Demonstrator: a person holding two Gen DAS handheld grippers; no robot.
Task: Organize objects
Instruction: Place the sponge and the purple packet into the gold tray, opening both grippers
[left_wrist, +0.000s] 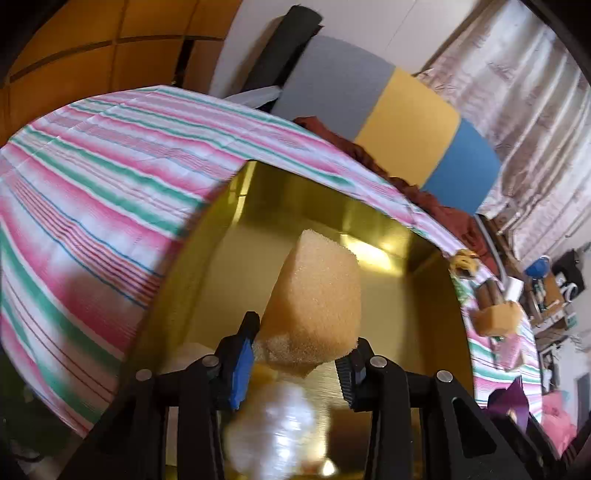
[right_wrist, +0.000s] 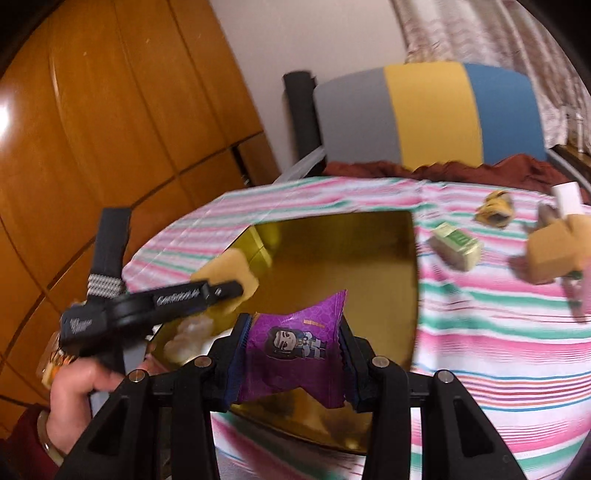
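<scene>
Two views reach me. On the left wrist camera, my left gripper (left_wrist: 295, 363) has its fingers clamped on a tan porous sponge block (left_wrist: 314, 306), held over the shiny gold rectangular tray (left_wrist: 424, 295) that sits on the pink, green and white striped tablecloth (left_wrist: 92, 184). On the right wrist camera, my right gripper (right_wrist: 293, 354) pinches a purple snack packet printed with a cartoon figure (right_wrist: 291, 347) above the tray's near edge. A green-labelled wrapped block (right_wrist: 456, 245) lies on the cloth just beside the tray.

White lump (left_wrist: 273, 432) below sponge (left_wrist: 314, 306) blurred, unidentifiable.
</scene>
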